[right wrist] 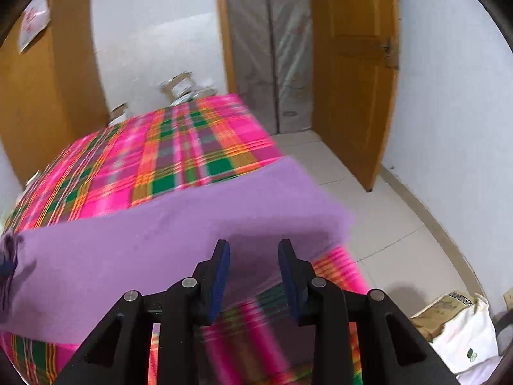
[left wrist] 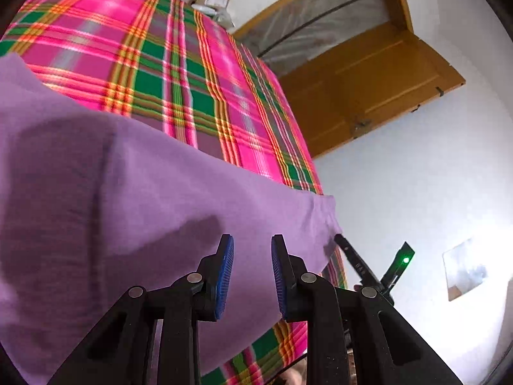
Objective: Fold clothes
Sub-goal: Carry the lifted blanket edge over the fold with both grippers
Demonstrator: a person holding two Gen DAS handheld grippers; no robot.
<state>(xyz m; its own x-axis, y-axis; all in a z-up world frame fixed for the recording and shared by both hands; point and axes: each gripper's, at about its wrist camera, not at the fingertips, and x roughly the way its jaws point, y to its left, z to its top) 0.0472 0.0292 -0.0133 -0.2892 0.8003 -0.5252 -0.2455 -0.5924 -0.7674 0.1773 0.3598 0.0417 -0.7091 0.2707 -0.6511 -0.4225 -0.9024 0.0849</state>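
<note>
Blue ribbed pads face each other across a clear gap on the left gripper [left wrist: 252, 277], so its jaws stand released with nothing between them, poised over a purple garment [left wrist: 128, 199] that fills the lower left of the left wrist view. That garment lies spread flat on a bed covered with a pink, green and orange plaid blanket [left wrist: 179, 73], its near corner reaching the bed's edge just beside the right-hand pad. Past that corner a black tool with a small green light [left wrist: 406, 260] pokes up, apart from the cloth. In the right wrist view the right gripper [right wrist: 254, 284] likewise has its jaws parted and empty, its dark blue pads hovering over the near edge of the same purple garment [right wrist: 166, 250], which appears as a broad flat band across the plaid blanket [right wrist: 166, 154]; much of this view is blurred. One corner of the garment juts past the bed's side toward the pale tiled floor [right wrist: 384, 224]. Beyond the bed, an open wooden door [right wrist: 352, 73] stands against a white wall, with cardboard boxes [right wrist: 181, 88] on the floor at the bed's far end. A white tote bag [right wrist: 465, 337] sits at the lower right.
</note>
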